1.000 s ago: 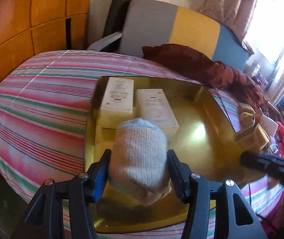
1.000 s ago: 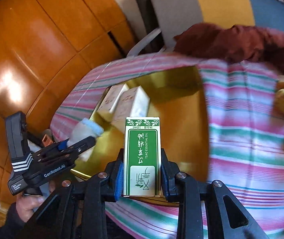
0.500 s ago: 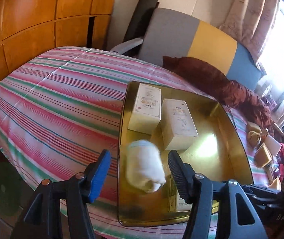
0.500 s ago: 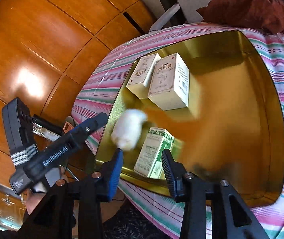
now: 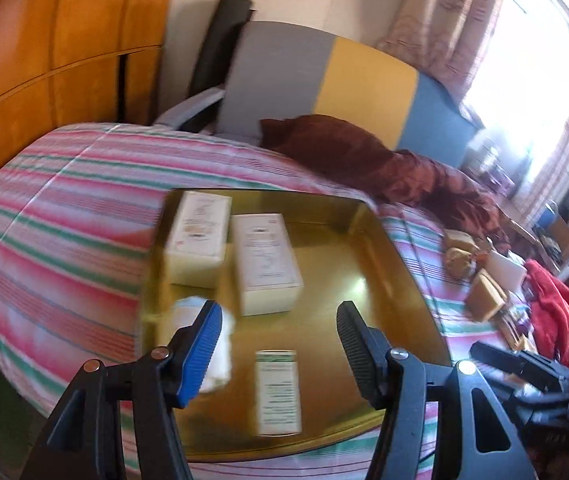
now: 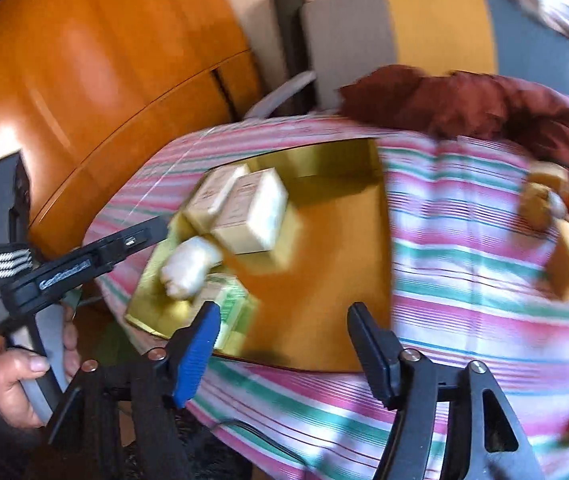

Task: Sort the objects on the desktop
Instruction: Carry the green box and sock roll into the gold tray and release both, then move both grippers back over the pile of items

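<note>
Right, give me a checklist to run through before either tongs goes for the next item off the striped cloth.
1. Left tongs empty, nothing between its fingers: ok.
2. Right tongs empty; its jaws have just been opening: ok.
3. White knitted sock roll lying inside the shallow gold metal tray: ok.
4. Green-and-white essential oil box lying flat in the tray: ok.
5. Two cream cardboard boxes side by side at the tray's far end: ok.
6. Tan boxes and small items waiting on the cloth right of the tray; what each is: cannot tell, blurred.
</note>
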`<state>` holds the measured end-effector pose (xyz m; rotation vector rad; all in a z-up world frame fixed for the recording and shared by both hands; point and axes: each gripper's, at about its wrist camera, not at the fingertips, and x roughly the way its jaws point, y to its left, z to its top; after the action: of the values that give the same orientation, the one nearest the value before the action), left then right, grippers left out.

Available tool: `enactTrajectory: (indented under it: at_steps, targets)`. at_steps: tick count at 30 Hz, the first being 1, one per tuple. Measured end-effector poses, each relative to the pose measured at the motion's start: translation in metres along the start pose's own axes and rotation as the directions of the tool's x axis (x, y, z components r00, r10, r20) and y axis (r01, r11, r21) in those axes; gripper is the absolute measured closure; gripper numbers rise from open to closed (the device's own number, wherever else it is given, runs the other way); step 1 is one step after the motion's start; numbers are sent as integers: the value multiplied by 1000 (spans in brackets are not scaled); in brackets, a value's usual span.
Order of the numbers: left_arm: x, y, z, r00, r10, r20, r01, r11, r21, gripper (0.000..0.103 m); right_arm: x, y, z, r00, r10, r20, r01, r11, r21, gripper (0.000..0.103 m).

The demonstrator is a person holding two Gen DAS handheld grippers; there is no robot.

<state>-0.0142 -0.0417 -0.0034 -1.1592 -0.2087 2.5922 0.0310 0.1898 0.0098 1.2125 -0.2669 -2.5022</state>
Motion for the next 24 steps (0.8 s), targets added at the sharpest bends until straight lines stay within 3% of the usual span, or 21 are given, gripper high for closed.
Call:
enactTrajectory:
  at_steps: [6,15,24]
  targets:
    - [9,-45,2,997,-75,-31,77,992,97,42,-41,-72,-12,994,-105,42,96,981,170,30]
    - [24,-109,-1,984,-151,-92,168,961,221,42,-90,-151,-48,965,-259,38,232,913,335,25]
    - [39,-184,-8,955,-241,-170,289,882,372,41,-137,-198,-75,921,-389,6,357,850,387,20]
